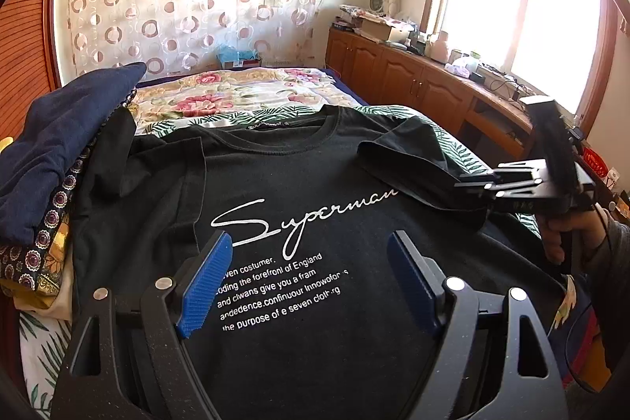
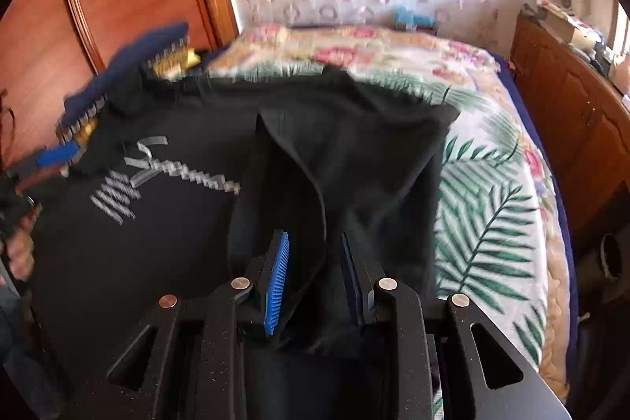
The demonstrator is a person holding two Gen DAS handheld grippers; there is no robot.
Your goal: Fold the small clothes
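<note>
lying across the bed (image 1: 244, 97), on its floral and palm-leaf cover: a black t-shirt (image 1: 315, 191), front up, white "superman" script showing, collar toward the far end. sitting just beside its left edge: a pile of other clothes (image 1: 51, 176), navy on top, patterned pieces beneath, looking already stacked. being carried inward over the chest: the right sleeve (image 2: 299, 176), lifted off the bed and draping from the right gripper (image 2: 315, 282), jaws narrow and clamped on the sleeve's fabric. hovering low above the printed text: the left gripper (image 1: 311, 278), jaws wide apart, gripping nothing, blue pads (image 1: 206, 286) clear of the cloth. judging by the layout, only starting: first side fold under way, left sleeve still spread out, bottom hem not yet brought up, then stacking left to do.
</note>
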